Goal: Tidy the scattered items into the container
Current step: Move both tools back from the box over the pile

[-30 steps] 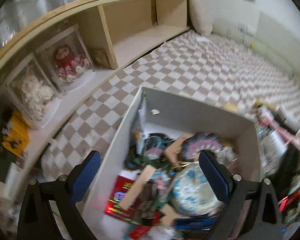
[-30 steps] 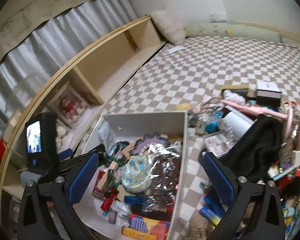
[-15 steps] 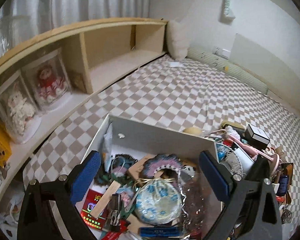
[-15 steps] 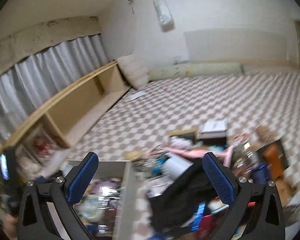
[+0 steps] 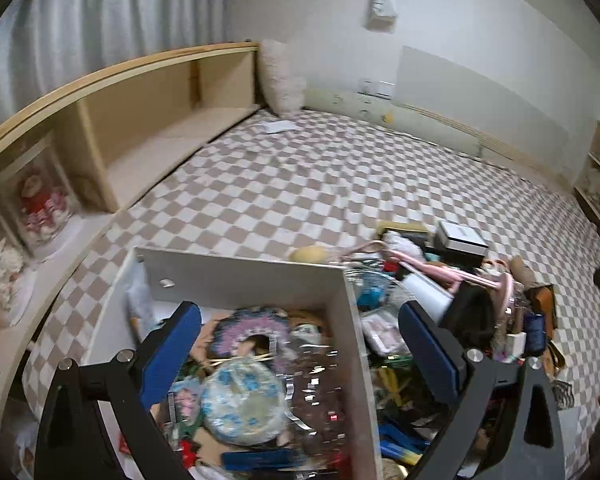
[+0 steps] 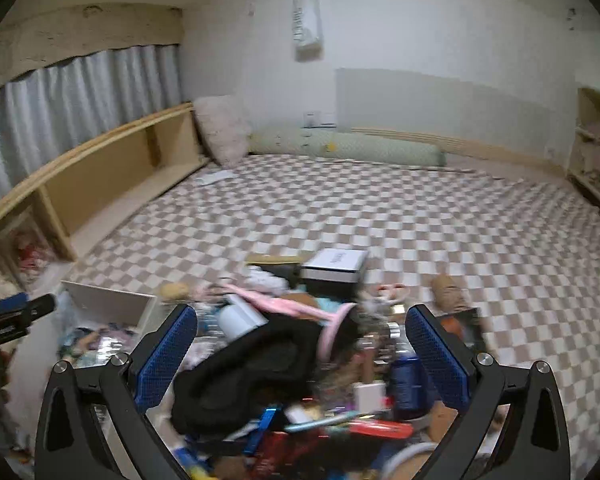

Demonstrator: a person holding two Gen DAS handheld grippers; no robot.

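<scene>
Clutter [image 6: 300,380] lies heaped on the checkered mat [image 6: 380,208], just right of the white box [image 5: 260,280]. Both grippers hang spread wide with nothing between their blue pads. The left gripper [image 5: 300,356] hovers over the box's right wall, one pad above the box's contents, the other above the pile outside. Inside the box sit a blue-flowered round pouch [image 5: 242,400], a purple crocheted piece [image 5: 248,328] and crinkled clear wrap [image 5: 320,392]. The right gripper [image 6: 302,352] hovers over the pile, where a black cloth [image 6: 252,372] lies in front, with a pink hanger [image 6: 284,308] and a white cup [image 6: 240,320] behind it. A black-and-white case [image 6: 336,266] rests at the pile's far edge. A wooden shelf [image 5: 148,120] runs along the left wall, holding a boxed doll [image 5: 40,204]. A pillow [image 6: 224,128] leans in the far corner.
</scene>
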